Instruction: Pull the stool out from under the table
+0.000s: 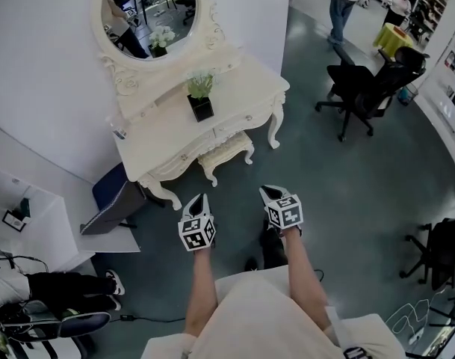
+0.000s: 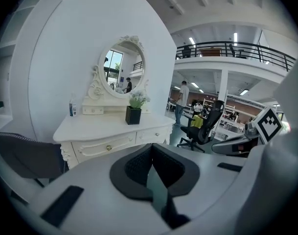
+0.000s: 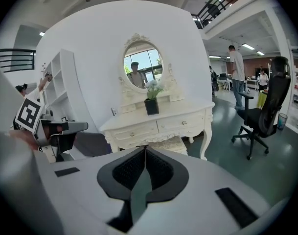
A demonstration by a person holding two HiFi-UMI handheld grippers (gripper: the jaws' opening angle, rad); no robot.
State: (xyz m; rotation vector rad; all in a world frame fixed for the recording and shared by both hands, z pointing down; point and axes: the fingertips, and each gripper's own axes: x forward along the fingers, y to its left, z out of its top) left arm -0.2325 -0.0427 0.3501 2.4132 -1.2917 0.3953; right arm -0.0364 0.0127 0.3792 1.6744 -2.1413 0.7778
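Observation:
A cream carved stool (image 1: 226, 155) stands tucked under the front of the white dressing table (image 1: 160, 137), its cushioned top showing in the right gripper view (image 3: 169, 143). My left gripper (image 1: 202, 197) and right gripper (image 1: 266, 191) hover side by side over the floor, a short way in front of the stool and apart from it. Both point toward the table. In each gripper view the jaws stand together with nothing between them. The left gripper view shows the table (image 2: 114, 131) but the stool is hidden behind the gripper body.
On the table stand a potted plant (image 1: 200, 96) and an oval mirror (image 1: 149, 13). A dark fabric chair (image 1: 111, 200) sits left of the table, a black office chair (image 1: 365, 88) at the right. White shelving (image 1: 25, 223) stands at the left; a person stands far back.

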